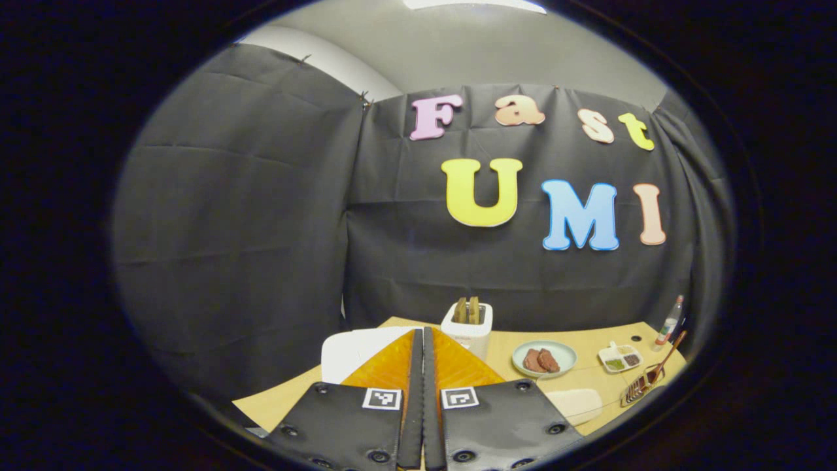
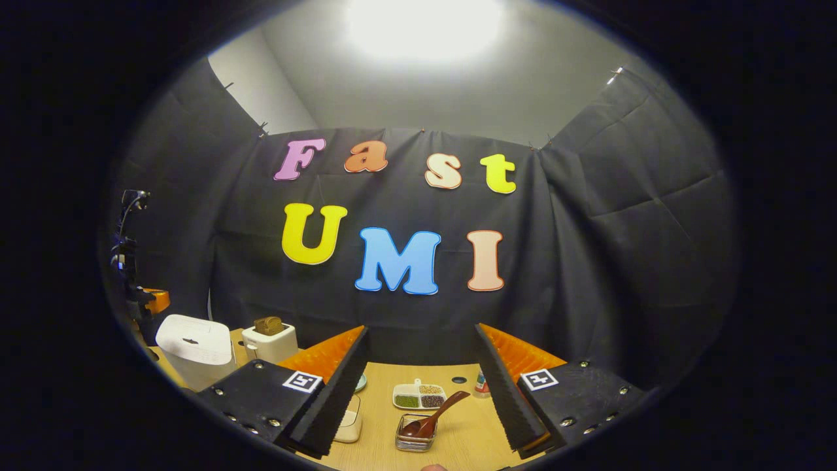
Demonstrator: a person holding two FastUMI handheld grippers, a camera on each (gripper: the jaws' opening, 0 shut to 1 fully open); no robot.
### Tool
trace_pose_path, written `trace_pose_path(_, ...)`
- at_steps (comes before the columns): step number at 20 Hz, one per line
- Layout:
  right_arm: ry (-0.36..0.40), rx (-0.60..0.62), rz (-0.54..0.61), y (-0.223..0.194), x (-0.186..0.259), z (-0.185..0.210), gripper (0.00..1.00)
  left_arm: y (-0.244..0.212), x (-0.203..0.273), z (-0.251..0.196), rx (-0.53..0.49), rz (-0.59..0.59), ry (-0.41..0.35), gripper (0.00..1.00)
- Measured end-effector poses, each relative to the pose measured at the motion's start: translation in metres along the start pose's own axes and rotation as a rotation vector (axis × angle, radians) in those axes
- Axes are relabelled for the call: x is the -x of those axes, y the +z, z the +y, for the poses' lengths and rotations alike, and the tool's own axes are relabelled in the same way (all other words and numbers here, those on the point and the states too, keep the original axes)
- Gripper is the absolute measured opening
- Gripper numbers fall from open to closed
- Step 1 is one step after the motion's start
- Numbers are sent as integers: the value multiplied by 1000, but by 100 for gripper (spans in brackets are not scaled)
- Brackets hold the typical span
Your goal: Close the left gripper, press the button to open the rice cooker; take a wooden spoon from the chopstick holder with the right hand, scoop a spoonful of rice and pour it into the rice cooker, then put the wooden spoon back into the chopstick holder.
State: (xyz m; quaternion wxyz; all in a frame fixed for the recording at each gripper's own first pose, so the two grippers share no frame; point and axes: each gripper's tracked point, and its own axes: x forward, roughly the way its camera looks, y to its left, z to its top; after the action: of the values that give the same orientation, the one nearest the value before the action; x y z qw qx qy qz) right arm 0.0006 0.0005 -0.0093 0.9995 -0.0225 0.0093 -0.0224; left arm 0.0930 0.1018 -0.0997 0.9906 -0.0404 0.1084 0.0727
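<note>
Black cloth is hanging round the booth, and a wooden table (image 2: 386,428) is carrying everything; in the right gripper view a white rice cooker (image 2: 196,347) is sitting at the left with its lid down, and a white toaster (image 2: 269,341) with bread in it is standing just beside it, farther back; a divided dish (image 2: 418,396) of grains is lying near the middle, with a small bottle (image 2: 482,384) partly hidden behind the right finger; a wooden spoon (image 2: 433,417) is leaning in a small clear holder (image 2: 414,439), its handle tilting up to the right; a pale board (image 2: 348,425) is peeking out beside the left finger. In the left gripper view a plate (image 1: 544,358) with two brown pieces is lying to the right of the toaster (image 1: 467,325), the dish (image 1: 620,357) and bottle (image 1: 669,322) are sitting beyond it, and the spoon (image 1: 664,361) and holder (image 1: 639,387) are near the table's right edge; the cooker (image 1: 353,353) is lying just behind the fingers.

The left gripper (image 1: 422,340) is hovering over the table with its fingers pressed together, holding nothing; the right gripper (image 2: 422,347) is pointing level over the table with its fingers spread wide, the spoon lying between and below them, untouched.
</note>
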Motion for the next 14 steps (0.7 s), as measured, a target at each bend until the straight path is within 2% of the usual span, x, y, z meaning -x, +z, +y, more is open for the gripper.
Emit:
trace_pose_path(7,-37,44,15,1,10,-1,95,-67,-38,9,9,161,-7,8)
trace_pose_path(10,-49,60,23,2,14,-3,95,-92,-51,19,31,235,22,8)
trace_pose_path(12,-61,67,22,4,17,-6,95,-103,-56,21,21,262,29,11)
trace_pose_path(14,-67,69,29,1,18,-7,95,-100,-56,18,-17,234,18,9)
